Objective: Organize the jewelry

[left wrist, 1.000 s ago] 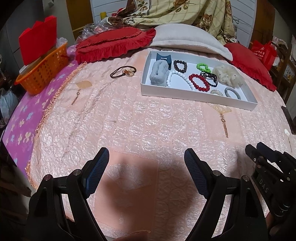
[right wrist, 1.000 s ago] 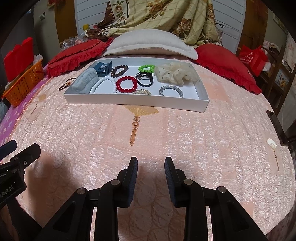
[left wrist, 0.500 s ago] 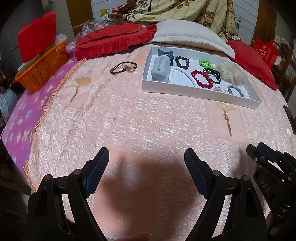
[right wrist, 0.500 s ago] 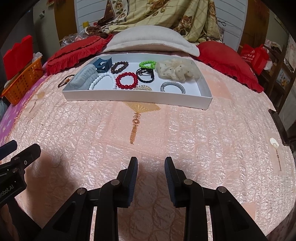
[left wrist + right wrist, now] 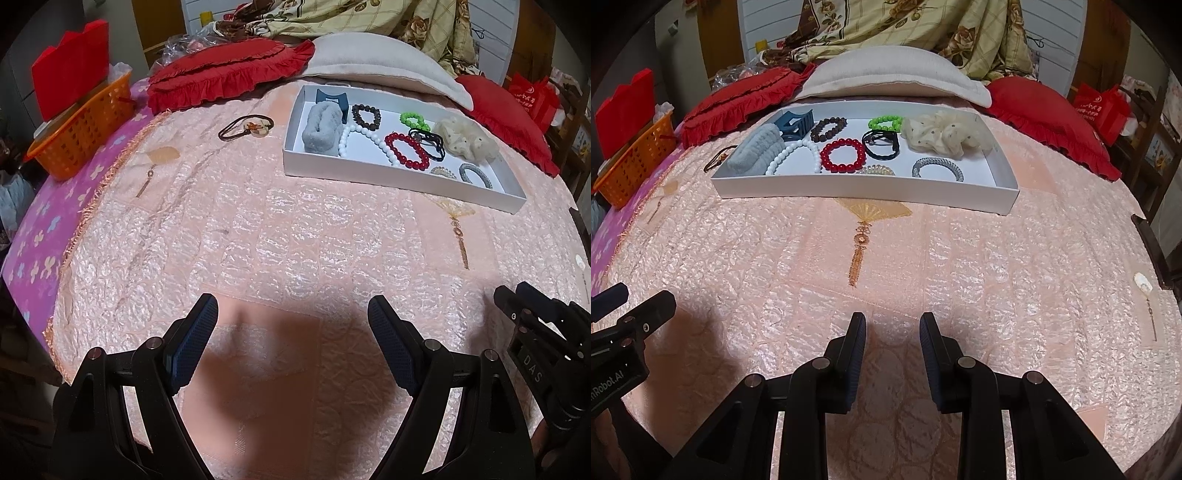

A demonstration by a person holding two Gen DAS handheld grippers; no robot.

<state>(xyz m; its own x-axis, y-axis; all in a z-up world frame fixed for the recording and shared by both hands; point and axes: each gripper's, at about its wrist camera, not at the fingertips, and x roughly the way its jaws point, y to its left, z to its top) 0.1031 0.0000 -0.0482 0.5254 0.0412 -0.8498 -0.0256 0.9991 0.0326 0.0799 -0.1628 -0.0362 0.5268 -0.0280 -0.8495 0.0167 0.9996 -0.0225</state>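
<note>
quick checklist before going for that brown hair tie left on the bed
1. Left gripper open and empty: ok.
2. Right gripper empty: ok, jaws only narrowly apart.
3. Brown hair tie outside the white tray, lying on the bedspread: ok, nothing on top of it.
4. Path from left gripper to the tie free of objects: ok.
5. Free spot in the tray: ok, bare floor near the grey bracelet.
6. Whether the tie's charm will snag the quilt: cannot tell.
</note>
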